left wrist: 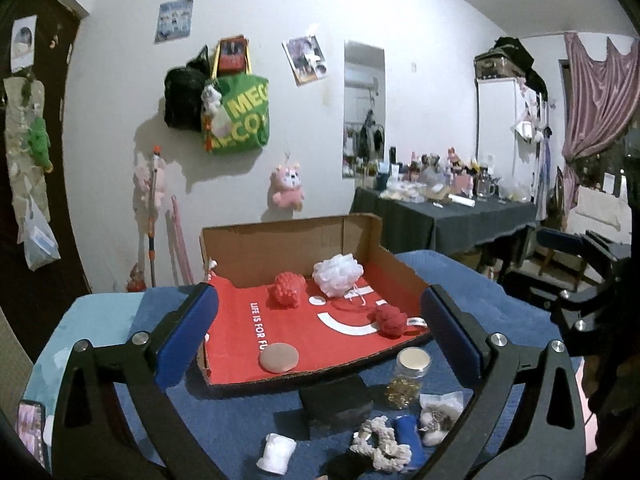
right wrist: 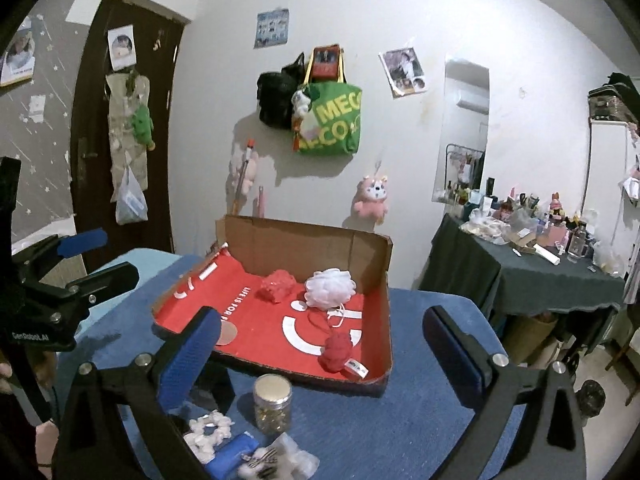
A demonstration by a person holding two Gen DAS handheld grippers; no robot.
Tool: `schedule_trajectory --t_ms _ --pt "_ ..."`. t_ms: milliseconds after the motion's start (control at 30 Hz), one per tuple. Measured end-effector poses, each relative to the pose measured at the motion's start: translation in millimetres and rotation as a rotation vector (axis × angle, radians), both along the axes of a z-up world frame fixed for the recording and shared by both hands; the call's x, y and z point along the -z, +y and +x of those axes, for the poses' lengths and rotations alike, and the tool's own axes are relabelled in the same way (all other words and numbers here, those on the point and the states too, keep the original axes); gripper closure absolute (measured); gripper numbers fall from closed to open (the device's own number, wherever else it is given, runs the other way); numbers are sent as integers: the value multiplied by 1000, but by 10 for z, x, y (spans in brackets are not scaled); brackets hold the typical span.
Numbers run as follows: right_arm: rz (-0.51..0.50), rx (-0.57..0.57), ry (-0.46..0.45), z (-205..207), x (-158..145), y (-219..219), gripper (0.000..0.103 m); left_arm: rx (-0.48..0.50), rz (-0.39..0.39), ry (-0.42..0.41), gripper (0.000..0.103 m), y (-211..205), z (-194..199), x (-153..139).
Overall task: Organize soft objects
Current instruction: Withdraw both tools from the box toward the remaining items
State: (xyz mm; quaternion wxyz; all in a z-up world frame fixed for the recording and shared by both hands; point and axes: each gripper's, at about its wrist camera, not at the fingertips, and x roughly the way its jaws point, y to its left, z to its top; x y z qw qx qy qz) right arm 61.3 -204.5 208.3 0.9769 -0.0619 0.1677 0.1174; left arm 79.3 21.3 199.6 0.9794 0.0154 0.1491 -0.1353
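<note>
Blue cloth holds the scrunchie (left wrist: 381, 444), seemingly just below the left hand-held gripper (left wrist: 320, 328); both hand-held grippers gape, empty.

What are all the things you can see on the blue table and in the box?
cardboard box: 1, brown with red lining, middle of the blue table
white bath pouf: 1, white, back of box
red spiky ball: 1, red, back of box, left of pouf
red knit toy: 1, red, right side of box
round pad: 1, beige, front of box
glass jar: 1, clear with gold bits, table before box
scrunchie: 1, cream, table front
blue cloth: 1, blue, beside scrunchie
white roll: 1, white, table front left
left gripper: 1, black with blue pads, open
right gripper: 1, same, open
</note>
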Motion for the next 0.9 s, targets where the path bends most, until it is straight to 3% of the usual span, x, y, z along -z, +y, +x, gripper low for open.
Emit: schedule_trajectory --t_ms 333,900 --pt "50 41 -78 -470 196 -52 0 -25 2 -85 0 -81 -499 110" --pt "65 125 -143 -952 779 -97 0 -63 -23 -44 0 -138 -822 699"
